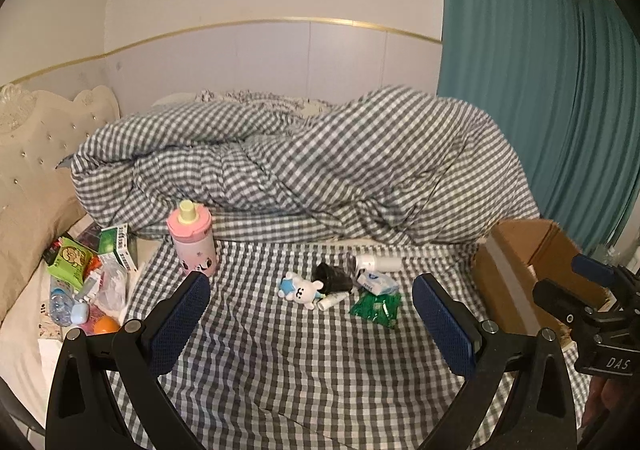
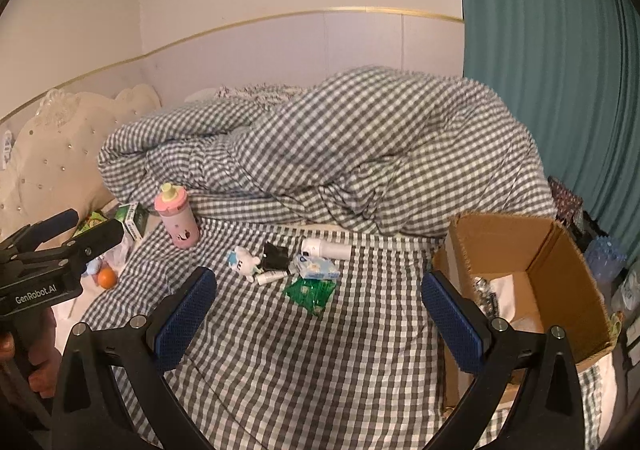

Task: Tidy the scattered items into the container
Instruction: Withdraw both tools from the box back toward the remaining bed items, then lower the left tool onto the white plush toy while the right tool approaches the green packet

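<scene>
On the checked bedsheet lies a cluster: a white and blue plush toy (image 1: 301,291) (image 2: 244,262), a black pouch (image 1: 332,277) (image 2: 275,256), a white bottle (image 1: 378,263) (image 2: 326,249), a tissue pack (image 1: 377,283) (image 2: 316,267), a small white tube (image 1: 332,300) (image 2: 272,277) and a green packet (image 1: 376,308) (image 2: 310,292). A pink bottle (image 1: 192,240) (image 2: 177,219) stands upright to the left. An open cardboard box (image 1: 532,270) (image 2: 532,282) stands at the right. My left gripper (image 1: 311,324) and right gripper (image 2: 319,320) are both open and empty, short of the cluster.
A rumpled checked duvet (image 1: 304,166) fills the back of the bed. A pile of snack packs, a green box (image 1: 116,246), a water bottle and an orange (image 1: 105,326) (image 2: 106,277) lies at the left by the headboard. A teal curtain (image 2: 560,70) hangs at the right.
</scene>
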The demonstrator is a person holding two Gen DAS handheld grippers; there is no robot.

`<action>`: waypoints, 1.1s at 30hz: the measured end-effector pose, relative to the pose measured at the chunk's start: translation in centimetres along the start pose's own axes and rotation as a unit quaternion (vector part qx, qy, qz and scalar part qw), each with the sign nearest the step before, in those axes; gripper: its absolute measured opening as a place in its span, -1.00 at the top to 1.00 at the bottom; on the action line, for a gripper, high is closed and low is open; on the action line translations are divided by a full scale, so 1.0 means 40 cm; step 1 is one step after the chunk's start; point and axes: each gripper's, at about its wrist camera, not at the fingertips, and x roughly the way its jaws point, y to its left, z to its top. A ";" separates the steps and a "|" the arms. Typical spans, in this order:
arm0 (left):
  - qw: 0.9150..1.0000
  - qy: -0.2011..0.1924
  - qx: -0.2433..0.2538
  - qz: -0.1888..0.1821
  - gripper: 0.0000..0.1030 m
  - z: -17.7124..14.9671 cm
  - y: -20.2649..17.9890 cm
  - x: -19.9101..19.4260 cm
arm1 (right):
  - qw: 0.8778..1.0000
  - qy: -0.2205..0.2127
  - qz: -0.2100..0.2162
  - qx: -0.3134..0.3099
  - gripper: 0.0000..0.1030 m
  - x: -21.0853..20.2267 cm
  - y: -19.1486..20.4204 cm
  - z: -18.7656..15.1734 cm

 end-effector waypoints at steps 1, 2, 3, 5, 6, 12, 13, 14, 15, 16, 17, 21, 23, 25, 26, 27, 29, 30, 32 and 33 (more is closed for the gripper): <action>1.000 0.004 0.000 -0.001 -1.00 -0.003 0.001 0.019 | 1.000 0.007 0.001 0.001 -0.99 0.022 -0.002 -0.003; 1.000 0.006 0.001 -0.001 -1.00 -0.006 0.002 0.032 | 1.000 0.011 0.002 0.001 -0.99 0.038 -0.003 -0.005; 1.000 0.008 0.001 -0.002 -1.00 -0.008 0.003 0.047 | 1.000 0.016 0.003 0.001 -0.99 0.056 -0.005 -0.007; 1.000 0.013 0.000 -0.002 -1.00 -0.011 0.007 0.078 | 0.999 0.030 0.011 0.002 -0.99 0.092 -0.005 -0.011; 1.000 0.017 -0.001 -0.001 -1.00 -0.011 0.009 0.096 | 0.999 0.034 0.013 0.002 -0.99 0.112 -0.005 -0.013; 0.999 0.038 -0.001 0.005 -1.00 -0.027 0.024 0.199 | 0.998 0.053 0.020 -0.003 -0.99 0.211 0.006 -0.024; 0.999 0.042 -0.001 0.003 -1.00 -0.031 0.026 0.216 | 0.998 0.055 0.021 -0.005 -0.99 0.230 0.008 -0.026; 0.999 0.043 -0.001 -0.001 -1.00 -0.036 0.029 0.228 | 0.998 0.057 0.022 -0.006 -0.99 0.244 0.010 -0.028; 0.999 0.045 -0.001 -0.003 -1.00 -0.039 0.033 0.239 | 0.998 0.059 0.022 -0.006 -0.99 0.257 0.012 -0.030; 0.999 0.047 -0.003 -0.004 -1.00 -0.042 0.036 0.250 | 0.998 0.061 0.023 -0.005 -0.99 0.273 0.014 -0.033; 0.999 0.052 -0.004 -0.005 -1.00 -0.045 0.041 0.267 | 0.998 0.064 0.024 -0.004 -0.99 0.289 0.015 -0.036; 0.998 0.065 -0.003 -0.005 -1.00 -0.060 0.053 0.319 | 0.997 0.077 0.027 -0.003 -0.99 0.341 0.021 -0.050; 0.997 0.071 0.000 -0.004 -1.00 -0.069 0.059 0.345 | 0.996 0.082 0.028 -0.002 -0.99 0.366 0.025 -0.058; 0.997 0.078 0.003 -0.005 -1.00 -0.078 0.065 0.371 | 0.996 0.087 0.028 0.000 -0.99 0.393 0.028 -0.066; 0.997 0.081 0.006 -0.006 -1.00 -0.083 0.068 0.385 | 0.996 0.089 0.028 0.001 -0.99 0.404 0.030 -0.070; 0.996 0.083 0.008 -0.006 -1.00 -0.087 0.070 0.397 | 0.995 0.092 0.029 0.001 -0.99 0.415 0.031 -0.073; 0.996 0.089 0.011 -0.008 -1.00 -0.094 0.073 0.421 | 0.995 0.098 0.029 0.005 -0.99 0.441 0.033 -0.081; 0.996 0.091 0.013 -0.010 -1.00 -0.097 0.074 0.433 | 0.995 0.100 0.029 0.007 -0.99 0.451 0.034 -0.083; 0.995 0.094 0.017 -0.012 -1.00 -0.102 0.076 0.452 | 0.994 0.107 0.030 0.010 -0.99 0.477 0.034 -0.092; 0.995 0.096 0.020 -0.013 -1.00 -0.104 0.076 0.464 | 0.993 0.110 0.030 0.011 -0.99 0.488 0.034 -0.095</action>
